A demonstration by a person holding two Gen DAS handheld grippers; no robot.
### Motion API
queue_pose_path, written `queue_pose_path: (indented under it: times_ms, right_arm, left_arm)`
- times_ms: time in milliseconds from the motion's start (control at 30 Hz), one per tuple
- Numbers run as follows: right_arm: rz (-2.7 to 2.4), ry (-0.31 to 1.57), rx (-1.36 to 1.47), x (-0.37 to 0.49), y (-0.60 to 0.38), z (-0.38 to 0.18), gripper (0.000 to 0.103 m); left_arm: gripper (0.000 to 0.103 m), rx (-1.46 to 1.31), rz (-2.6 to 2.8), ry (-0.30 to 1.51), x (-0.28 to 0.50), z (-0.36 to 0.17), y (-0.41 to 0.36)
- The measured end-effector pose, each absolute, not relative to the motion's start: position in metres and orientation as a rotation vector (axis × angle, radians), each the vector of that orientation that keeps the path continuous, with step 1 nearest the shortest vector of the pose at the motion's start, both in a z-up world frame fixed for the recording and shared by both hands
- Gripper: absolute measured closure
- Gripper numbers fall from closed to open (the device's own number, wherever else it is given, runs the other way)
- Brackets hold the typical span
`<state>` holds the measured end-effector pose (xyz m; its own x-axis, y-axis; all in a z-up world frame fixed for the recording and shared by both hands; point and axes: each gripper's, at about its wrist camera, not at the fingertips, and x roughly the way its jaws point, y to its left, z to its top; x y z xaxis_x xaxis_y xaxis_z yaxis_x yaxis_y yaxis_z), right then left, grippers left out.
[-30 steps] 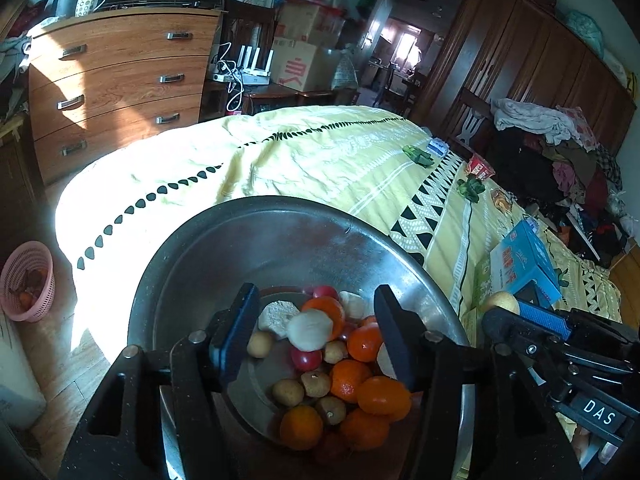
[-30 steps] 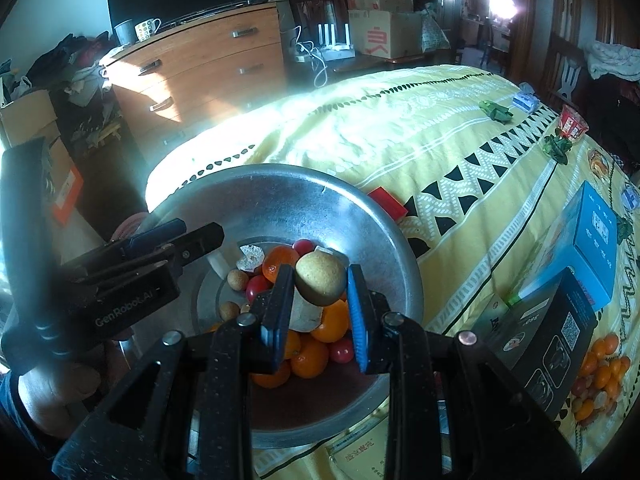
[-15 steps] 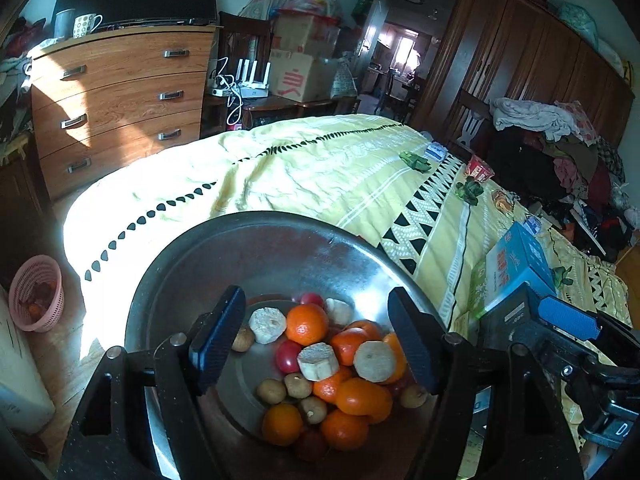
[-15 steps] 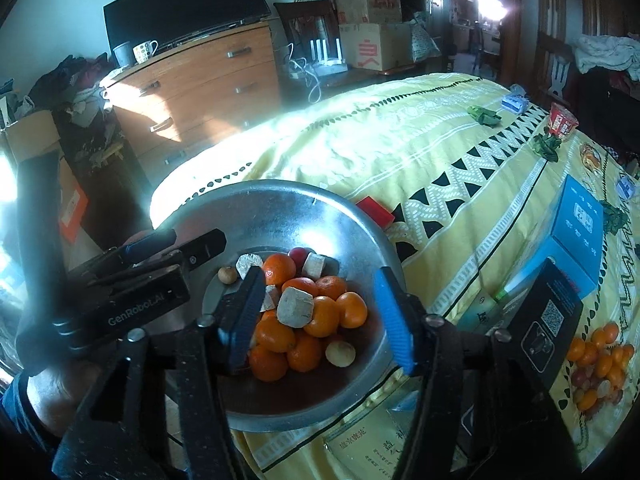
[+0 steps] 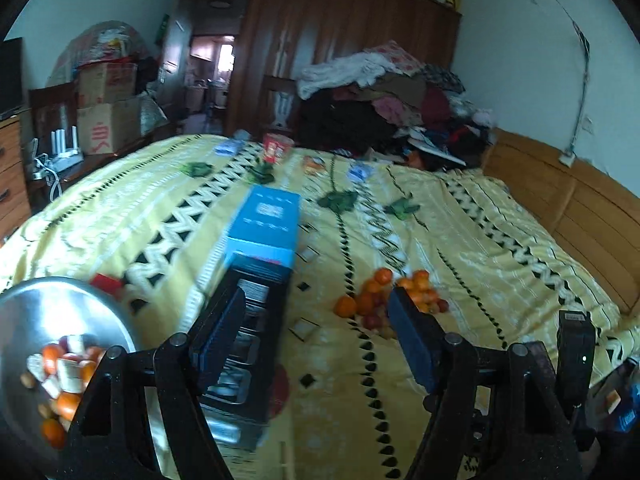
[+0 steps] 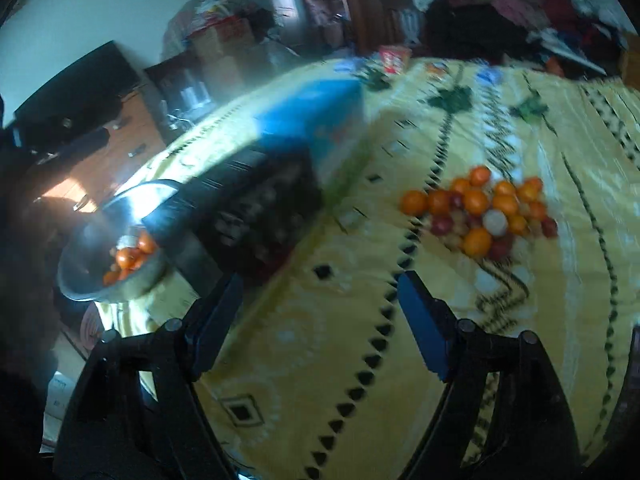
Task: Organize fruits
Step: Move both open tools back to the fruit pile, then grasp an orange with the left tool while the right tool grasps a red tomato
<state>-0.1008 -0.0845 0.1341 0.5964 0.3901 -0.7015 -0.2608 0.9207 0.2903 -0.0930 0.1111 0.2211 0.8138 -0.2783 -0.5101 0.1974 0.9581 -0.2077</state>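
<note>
A steel bowl [image 5: 80, 300] holding oranges, small red fruits and pale chunks sits at the bed's near left corner; it also shows in the right wrist view [image 6: 80, 280]. A loose pile of oranges and red fruits [image 5: 384, 296] lies on the yellow bedspread ahead; it shows in the right wrist view [image 6: 480, 212] too. My left gripper [image 5: 316, 336] is open and empty, facing the pile. My right gripper [image 6: 320, 320] is open and empty, above the bedspread short of the pile.
A blue box [image 5: 268, 224] and a black box [image 5: 248, 344] lie between bowl and pile. A red cup [image 5: 276, 148], small packets and green toys sit farther up the bed. Clothes are heaped by the wardrobe [image 5: 380, 112]. A wooden headboard [image 5: 580, 220] stands right.
The right gripper opened and dropped the pale fruit into the bowl. Both grippers then swung right, away from the bowl, and now face the fruit pile.
</note>
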Motion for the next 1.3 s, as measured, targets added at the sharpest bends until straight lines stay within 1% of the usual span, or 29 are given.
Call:
queue_pose_path:
  times_ms: [133,167,200,267,300,367,400,533,700,833,1033,1200,1300]
  right_arm:
    - [0.298,0.906,0.245,-0.088,-0.146,0.108,0.023]
    - [0.284,0.913,0.261,-0.08,-0.159,0.101,0.026]
    - [0.276,0.922,0.274,-0.073,-0.168,0.098,0.035]
    - [0.267,0.941,0.328,-0.054,-0.19,0.086,0.043]
    - [0.266,0.947,0.369,-0.04,-0.202,0.078,0.049]
    - [0.257,0.957,0.424,-0.018,-0.217,0.066,0.055]
    - [0.253,0.961,0.449,-0.009,-0.223,0.06,0.056]
    - [0.233,0.973,0.481,0.023,-0.234,0.043,0.057]
    - [0.184,0.885,0.417,0.032,-0.256,0.051,0.057]
    - [0.14,0.91,0.413,0.057,-0.281,0.039,0.057]
    - [0.163,0.909,0.312,0.078,-0.278,0.03,0.057]
    - [0.173,0.88,0.23,0.078,-0.274,0.035,0.057]
    - [0.167,0.88,0.134,0.077,-0.27,0.038,0.057]
  left_arm:
    - [0.028,-0.16,-0.327,0.703,-0.062,0.178,0.062]
    - [0.028,-0.162,-0.332,0.73,-0.056,0.169,0.055]
    - [0.028,-0.164,-0.334,0.759,-0.049,0.16,0.047]
    - [0.029,-0.165,-0.337,0.791,-0.04,0.146,0.039]
    - [0.029,-0.16,-0.332,0.803,-0.036,0.141,0.035]
    - [0.029,-0.155,-0.329,0.827,-0.026,0.132,0.03]
    - [0.029,-0.152,-0.325,0.837,-0.02,0.128,0.029]
    - [0.029,-0.135,-0.301,0.868,-0.001,0.113,0.023]
    - [0.029,-0.119,-0.293,0.905,0.012,0.094,0.019]
    - [0.029,-0.127,-0.299,0.92,0.02,0.083,0.011]
    - [0.029,-0.131,-0.291,0.902,0.041,0.078,0.006]
    - [0.029,-0.151,-0.279,0.902,0.065,0.07,0.002]
    - [0.032,-0.156,-0.256,0.914,0.078,0.061,0.004]
